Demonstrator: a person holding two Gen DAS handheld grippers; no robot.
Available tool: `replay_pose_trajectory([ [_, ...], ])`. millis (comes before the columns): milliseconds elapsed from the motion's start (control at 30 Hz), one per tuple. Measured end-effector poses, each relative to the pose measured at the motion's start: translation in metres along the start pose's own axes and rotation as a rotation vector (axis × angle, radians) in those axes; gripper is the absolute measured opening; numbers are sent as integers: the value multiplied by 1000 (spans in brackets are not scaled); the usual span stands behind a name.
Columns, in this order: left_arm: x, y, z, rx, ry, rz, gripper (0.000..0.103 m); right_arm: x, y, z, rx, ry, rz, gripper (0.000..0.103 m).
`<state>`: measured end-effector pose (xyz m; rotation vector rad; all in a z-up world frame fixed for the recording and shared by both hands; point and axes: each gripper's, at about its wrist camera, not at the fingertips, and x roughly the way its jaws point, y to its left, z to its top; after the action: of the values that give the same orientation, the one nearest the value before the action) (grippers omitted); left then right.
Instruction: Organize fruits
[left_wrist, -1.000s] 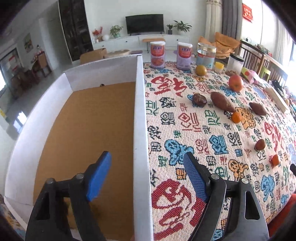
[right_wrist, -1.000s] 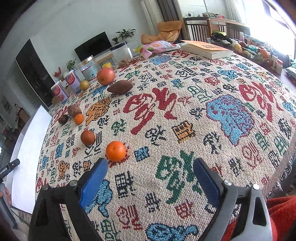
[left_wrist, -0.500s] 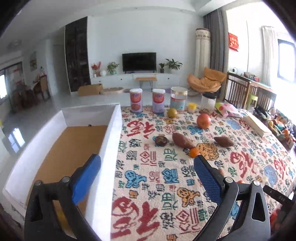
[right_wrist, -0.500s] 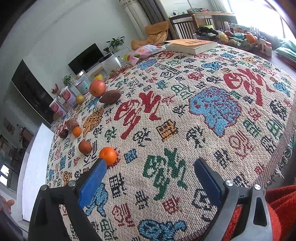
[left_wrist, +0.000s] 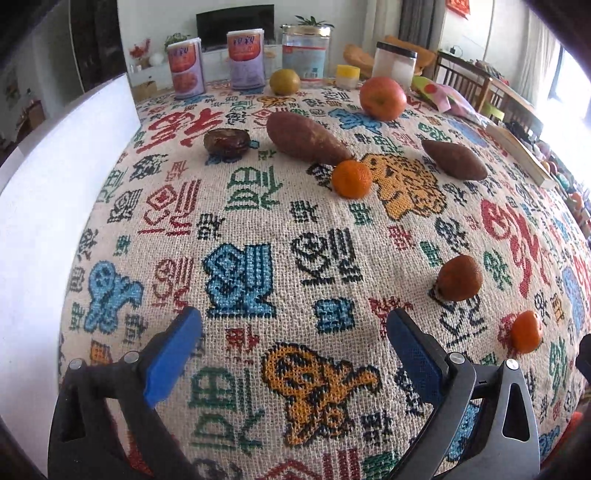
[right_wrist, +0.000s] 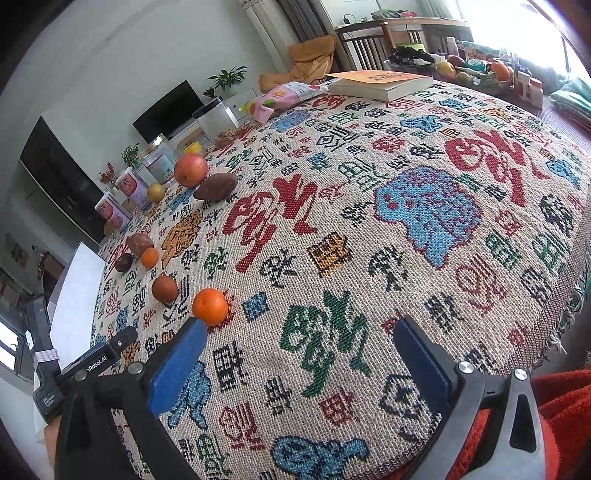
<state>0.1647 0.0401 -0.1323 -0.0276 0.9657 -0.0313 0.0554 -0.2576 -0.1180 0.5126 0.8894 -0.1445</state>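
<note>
Left wrist camera sits low over the patterned tablecloth (left_wrist: 295, 229), looking forward between the blue pads of the left gripper (left_wrist: 293, 341) toward the canisters and TV wall at the far edge; the white box wall (left_wrist: 55, 177) fills its left side. Right wrist camera hangs at the near table edge, looking between the pads of the right gripper (right_wrist: 299, 358) across the cloth (right_wrist: 406, 206) toward the book (right_wrist: 380, 83) and window, and catches the left gripper's body (right_wrist: 92, 363) at lower left. Both views share the fruit line: near tangerine (left_wrist: 526, 331) (right_wrist: 209, 307), brown round fruit (left_wrist: 459, 282) (right_wrist: 164, 289), apple (left_wrist: 383, 98) (right_wrist: 190, 170).
</note>
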Motion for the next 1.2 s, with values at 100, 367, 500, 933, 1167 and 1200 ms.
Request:
replay_pose_trajectory([
  [100, 14, -5, 9, 27, -7, 27, 101, 20, -2, 20, -19, 10, -100, 101],
  [367, 22, -4, 17, 10, -25, 29, 103, 37, -1, 31, -53, -28, -189, 102],
  [500, 22, -4, 16, 10, -25, 29, 103, 37, -2, 30, -43, -25, -178, 102],
  [933, 22, -4, 16, 10, -25, 29, 103, 35, -3, 28, -51, -15, -156, 103],
  [1167, 22, -4, 16, 10, -25, 29, 103, 35, 0, 27, -53, -23, -174, 103],
  [1200, 21, -4, 16, 10, -25, 29, 103, 36, 1, 27, -58, -21, -182, 103],
])
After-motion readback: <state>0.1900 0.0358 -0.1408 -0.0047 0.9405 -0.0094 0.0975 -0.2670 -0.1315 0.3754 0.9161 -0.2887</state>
